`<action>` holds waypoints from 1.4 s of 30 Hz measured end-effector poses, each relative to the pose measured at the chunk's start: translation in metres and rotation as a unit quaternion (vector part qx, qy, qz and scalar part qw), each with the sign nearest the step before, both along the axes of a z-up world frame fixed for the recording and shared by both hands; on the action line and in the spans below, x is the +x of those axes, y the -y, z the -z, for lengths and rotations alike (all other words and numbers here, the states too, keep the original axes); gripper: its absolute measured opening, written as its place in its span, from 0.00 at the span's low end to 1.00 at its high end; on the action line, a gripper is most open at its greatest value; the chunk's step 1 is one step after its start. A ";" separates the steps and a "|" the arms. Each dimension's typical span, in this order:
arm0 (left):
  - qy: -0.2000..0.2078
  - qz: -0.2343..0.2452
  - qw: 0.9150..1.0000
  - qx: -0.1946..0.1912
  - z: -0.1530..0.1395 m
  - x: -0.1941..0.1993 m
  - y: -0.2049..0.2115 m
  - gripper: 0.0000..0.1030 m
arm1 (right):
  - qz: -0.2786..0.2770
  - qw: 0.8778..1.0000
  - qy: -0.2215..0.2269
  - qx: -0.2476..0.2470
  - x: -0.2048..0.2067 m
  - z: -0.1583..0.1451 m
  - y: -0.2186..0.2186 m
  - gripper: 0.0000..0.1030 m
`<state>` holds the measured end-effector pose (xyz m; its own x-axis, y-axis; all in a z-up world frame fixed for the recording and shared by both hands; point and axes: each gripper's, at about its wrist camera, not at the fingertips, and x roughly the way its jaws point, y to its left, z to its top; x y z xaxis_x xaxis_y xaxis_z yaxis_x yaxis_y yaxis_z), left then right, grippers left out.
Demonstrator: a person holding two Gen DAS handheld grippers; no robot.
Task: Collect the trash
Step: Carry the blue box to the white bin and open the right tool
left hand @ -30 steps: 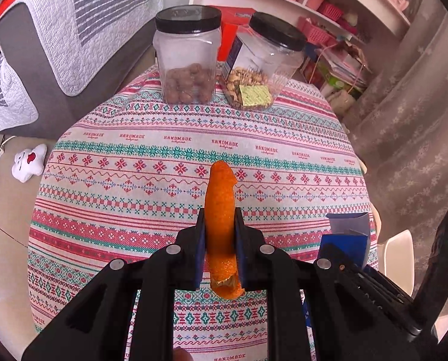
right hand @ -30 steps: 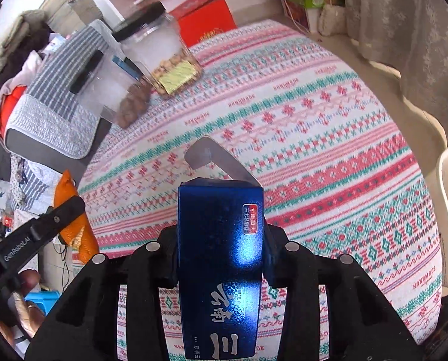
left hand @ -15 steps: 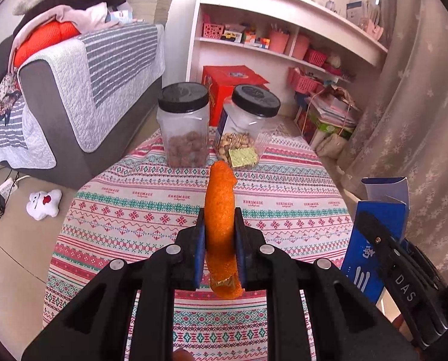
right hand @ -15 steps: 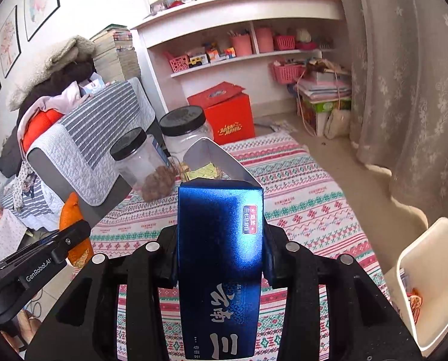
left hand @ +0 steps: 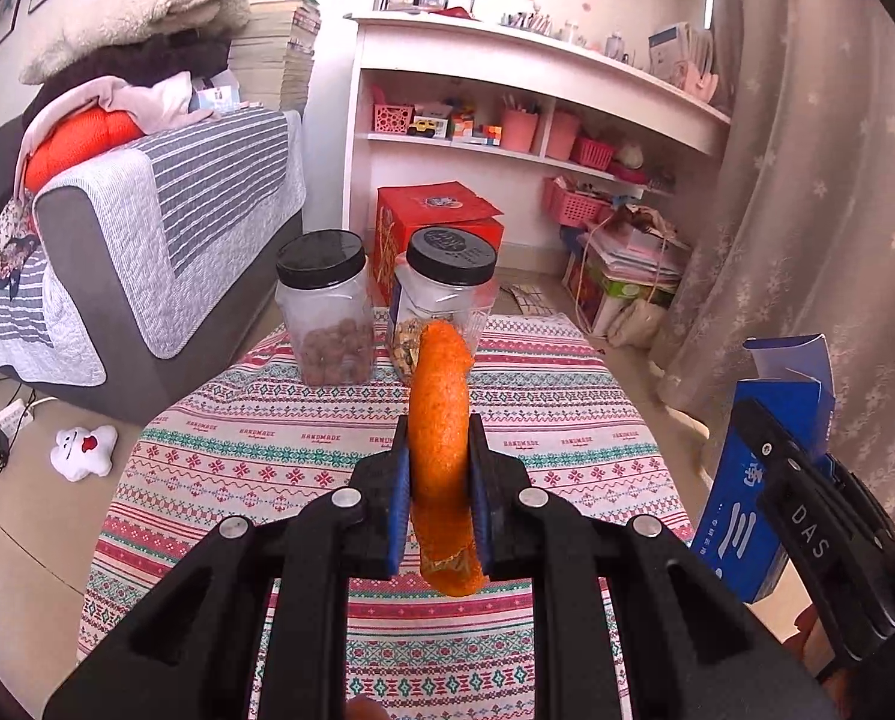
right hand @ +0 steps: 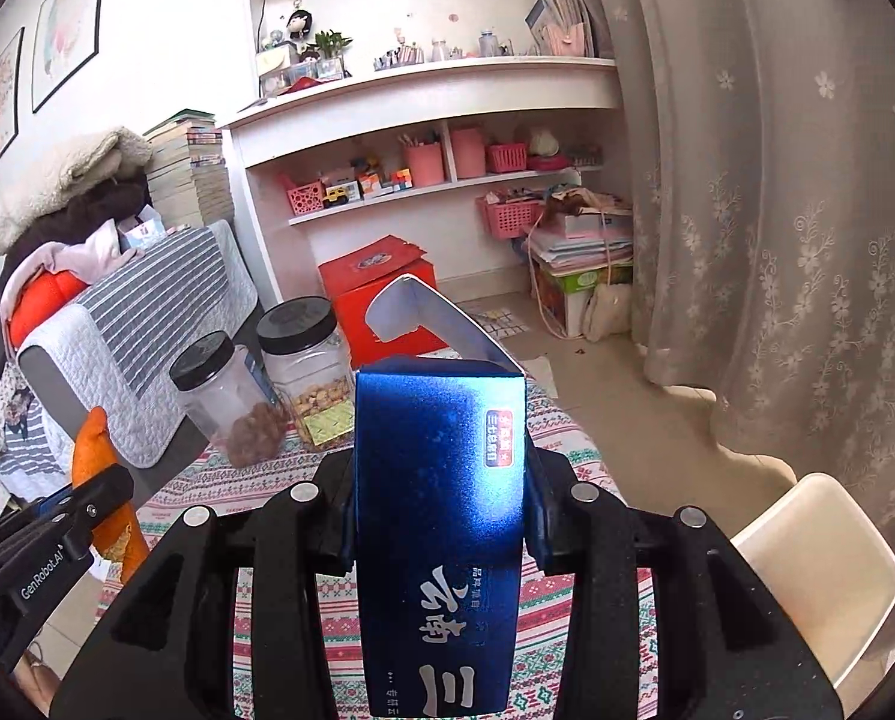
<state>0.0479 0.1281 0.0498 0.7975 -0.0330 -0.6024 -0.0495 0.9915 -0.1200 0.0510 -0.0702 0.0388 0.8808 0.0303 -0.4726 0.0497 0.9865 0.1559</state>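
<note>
Left wrist view showed the left gripper (left hand: 439, 468) closed on an orange peel (left hand: 439, 420), its blue-lined fingers (left hand: 398, 504) pressed against both sides of the curved strip. The peel stood nearly upright between them, its top poking above the fingertips and its lower end hanging just below the pads. It was held in the air above the near part of a table covered with a patterned tablecloth (left hand: 267, 450). At the far edge of the table stood two clear jars with black lids: the left jar (left hand: 325, 312) held brown round pieces, and the right jar (left hand: 447, 294) held pale nuts, partly hidden behind the peel. At the right side of that view, the right gripper (left hand: 807, 534) appeared side-on, gripping a blue carton (left hand: 747, 516) beyond the table's right edge.

Right wrist view showed the right gripper (right hand: 441, 504) clamped on the blue carton (right hand: 438, 480), fingers tight against its two narrow sides. The carton stood upright with its top flap (right hand: 429, 318) open and tilted back, white lettering on its front. Below it lay the tablecloth (right hand: 567, 600). A cream bin (right hand: 819, 564) sat low on the right, off the table, its inside hidden. The left gripper (right hand: 87, 504) with the peel (right hand: 90, 444) showed at the left edge.
</note>
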 end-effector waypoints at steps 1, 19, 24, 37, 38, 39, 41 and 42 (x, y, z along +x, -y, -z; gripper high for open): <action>0.002 0.002 1.000 0.001 -0.001 -0.001 0.003 0.17 | 0.002 1.000 0.004 -0.003 -0.002 -0.002 0.003 0.37; 0.021 0.050 0.998 0.012 -0.016 -0.013 0.068 0.17 | 0.080 0.996 0.025 -0.025 -0.034 -0.021 0.084 0.37; 0.020 0.067 0.997 0.015 -0.017 -0.013 0.090 0.17 | 0.114 0.993 0.025 -0.031 -0.043 -0.024 0.116 0.37; 0.016 0.120 0.992 0.027 -0.012 -0.018 0.151 0.17 | 0.225 0.974 -0.021 -0.012 -0.066 -0.018 0.218 0.43; 0.015 0.125 0.992 0.027 -0.011 -0.018 0.155 0.17 | 0.231 0.973 -0.026 -0.008 -0.068 -0.016 0.225 0.48; 0.014 0.130 0.991 0.027 -0.011 -0.019 0.161 0.17 | 0.237 0.971 -0.025 -0.002 -0.070 -0.016 0.230 0.55; 0.014 0.141 0.989 0.028 -0.011 -0.020 0.173 0.17 | 0.248 0.968 -0.023 0.002 -0.077 -0.016 0.242 0.61; 0.014 0.147 0.989 0.029 -0.011 -0.021 0.179 0.17 | 0.253 0.967 -0.021 0.001 -0.080 -0.016 0.247 0.64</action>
<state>0.0273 -0.0512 0.0607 0.7743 -0.2322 -0.5887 0.2449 0.9677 -0.0595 -0.0292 -0.3171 0.0551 0.7630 -0.3988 -0.5088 0.5327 0.8337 0.1455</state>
